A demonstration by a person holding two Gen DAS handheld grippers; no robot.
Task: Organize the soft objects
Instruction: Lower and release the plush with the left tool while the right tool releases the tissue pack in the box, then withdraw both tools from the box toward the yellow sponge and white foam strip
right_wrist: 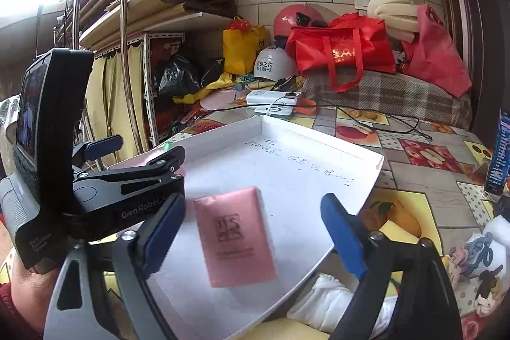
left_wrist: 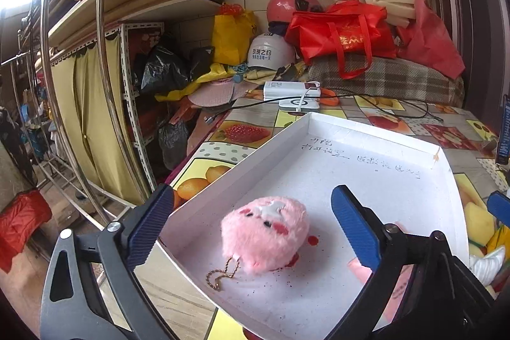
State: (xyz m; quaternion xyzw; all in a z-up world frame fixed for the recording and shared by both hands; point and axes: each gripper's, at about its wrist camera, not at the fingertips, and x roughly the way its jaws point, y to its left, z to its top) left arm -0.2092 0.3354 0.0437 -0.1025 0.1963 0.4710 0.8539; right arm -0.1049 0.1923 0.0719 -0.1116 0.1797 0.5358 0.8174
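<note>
Trouble is most likely at the tray (left_wrist: 446,177), which juts past the worktop (left_wrist: 223,148) edge: a push on that overhanging corner could tip it. One pink plush toy (left_wrist: 266,233) sits inside the tray near that corner, between the wide-apart jaws of the left gripper (left_wrist: 251,225); its one bead chain (left_wrist: 220,274) could snag a finger. One pink packet (right_wrist: 236,236) lies in the tray too, between the empty, spread jaws of the right gripper (right_wrist: 255,231); flat and slick, it may slip. Outside the tray, beside its near edge, wait one white cloth bundle (right_wrist: 331,301) and one small pile of soft toys (right_wrist: 484,270), too jumbled to count.
</note>
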